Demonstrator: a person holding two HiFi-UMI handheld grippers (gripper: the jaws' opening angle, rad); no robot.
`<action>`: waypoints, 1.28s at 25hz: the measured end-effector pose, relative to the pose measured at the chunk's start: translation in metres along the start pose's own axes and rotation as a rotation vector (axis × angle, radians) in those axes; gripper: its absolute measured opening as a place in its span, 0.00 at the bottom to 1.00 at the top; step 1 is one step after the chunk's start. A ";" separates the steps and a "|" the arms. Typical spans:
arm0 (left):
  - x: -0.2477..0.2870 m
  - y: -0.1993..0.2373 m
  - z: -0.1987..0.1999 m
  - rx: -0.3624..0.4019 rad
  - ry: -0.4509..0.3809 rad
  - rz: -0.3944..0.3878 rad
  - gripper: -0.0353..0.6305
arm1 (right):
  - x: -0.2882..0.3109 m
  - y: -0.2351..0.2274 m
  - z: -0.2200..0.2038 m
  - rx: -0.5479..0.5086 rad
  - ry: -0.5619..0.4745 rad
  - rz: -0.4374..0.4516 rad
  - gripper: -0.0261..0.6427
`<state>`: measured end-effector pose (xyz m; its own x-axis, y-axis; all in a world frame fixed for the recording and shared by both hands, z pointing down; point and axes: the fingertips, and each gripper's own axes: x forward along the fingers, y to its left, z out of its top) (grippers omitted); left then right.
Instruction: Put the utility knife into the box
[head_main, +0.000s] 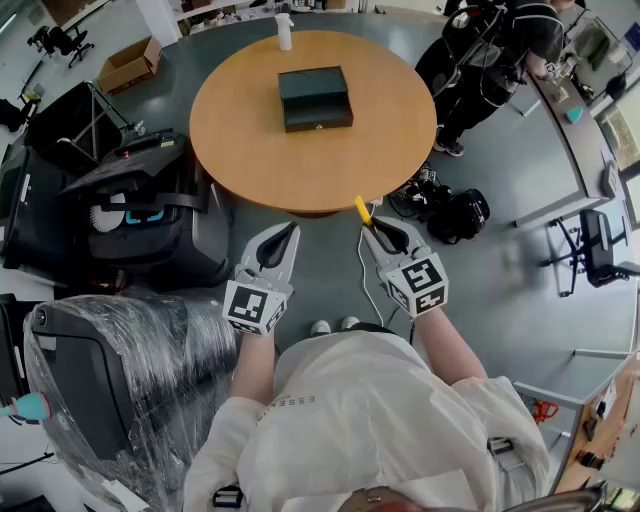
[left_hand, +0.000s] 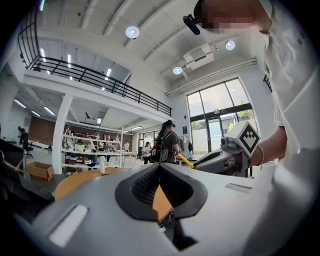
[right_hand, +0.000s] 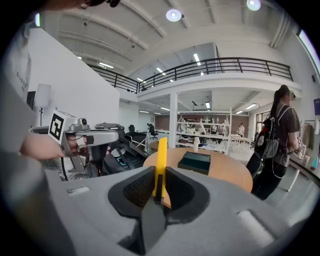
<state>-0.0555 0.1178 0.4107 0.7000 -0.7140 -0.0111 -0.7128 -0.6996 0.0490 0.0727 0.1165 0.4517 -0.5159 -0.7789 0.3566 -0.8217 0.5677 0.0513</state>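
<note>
Surroundings:
- Round wooden bench (head_main: 310, 160), ahead of both claws, on grey floor (head_main: 500, 290).
- White spray bottle (head_main: 284, 30), upright at the bench's far edge.
- Person in dark clothes (head_main: 495, 50) with a backpack, standing beyond the bench at its right.
- Black bag (head_main: 458, 215) and tangled cables on the floor at the bench's near right edge.
- Black cart (head_main: 150, 205) left of the bench.
- Plastic-wrapped chair (head_main: 120, 370) at the wearer's left.
- Cardboard carton (head_main: 130, 65) on the floor, far left.

Task items:
- Box (head_main: 315, 98), dark, lid down, near the middle of the bench.
- Utility knife (head_main: 362, 209), yellow, held above the floor just short of the bench's near edge and well apart from the box.

Claws:
- Right claw (head_main: 370, 228) is clamped on the utility knife, which stands on edge between the pads and juts past the tips toward the bench.
- Left claw (head_main: 288, 236) has its jaws together at the tips with nothing between them.
- Both claws are held side by side at chest level with forearms extended, pointing toward the bench.
</note>
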 end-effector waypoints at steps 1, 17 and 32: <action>-0.001 0.004 -0.002 -0.002 0.004 0.000 0.06 | 0.003 0.001 0.002 0.001 -0.005 -0.005 0.12; 0.037 0.065 -0.024 0.024 0.053 0.026 0.06 | 0.082 -0.034 0.010 0.030 -0.005 0.034 0.12; 0.221 0.168 -0.027 0.017 0.085 0.045 0.07 | 0.232 -0.183 0.037 0.046 0.045 0.177 0.12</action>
<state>-0.0196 -0.1564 0.4437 0.6677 -0.7405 0.0759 -0.7439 -0.6676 0.0305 0.0942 -0.1781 0.4910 -0.6425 -0.6550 0.3977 -0.7302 0.6808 -0.0585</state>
